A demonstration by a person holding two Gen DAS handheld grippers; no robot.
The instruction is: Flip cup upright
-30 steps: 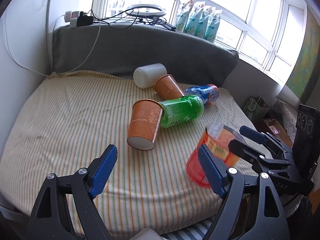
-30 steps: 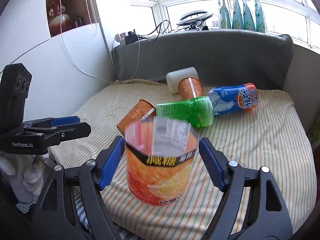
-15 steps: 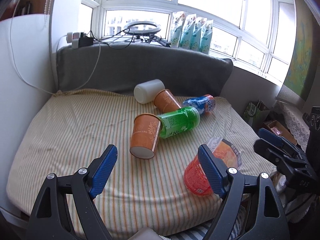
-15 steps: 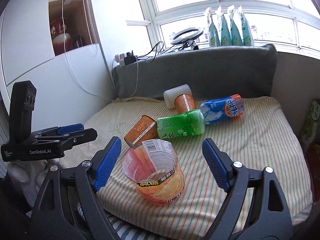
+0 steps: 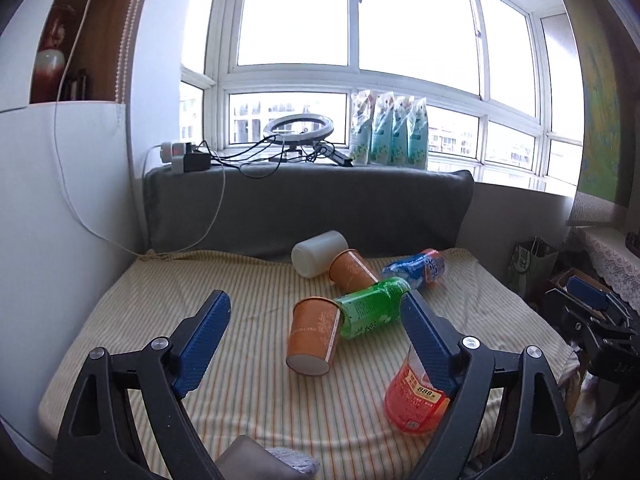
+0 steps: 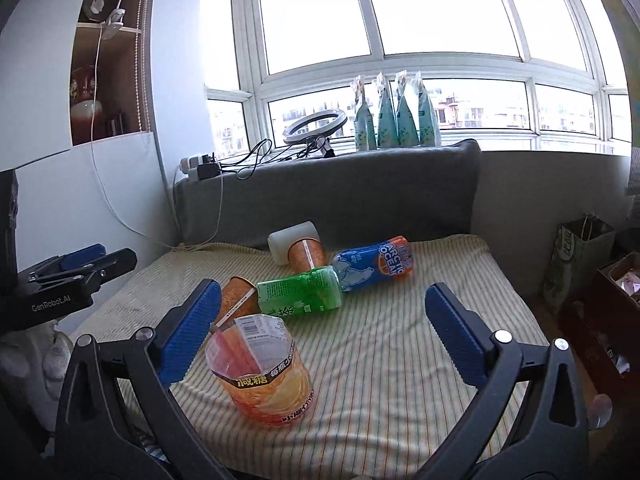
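Left gripper spread wide and empty, orange plastic cup stood upright near the front edge of the striped cushion, free of both tools, right gripper likewise agape, gripping nothing.

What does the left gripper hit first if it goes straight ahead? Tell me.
Likely the nearer brown paper cup, lying on its side between the open fingers of the left gripper, with the green bottle poking into its mouth. Depth is hard to judge here.
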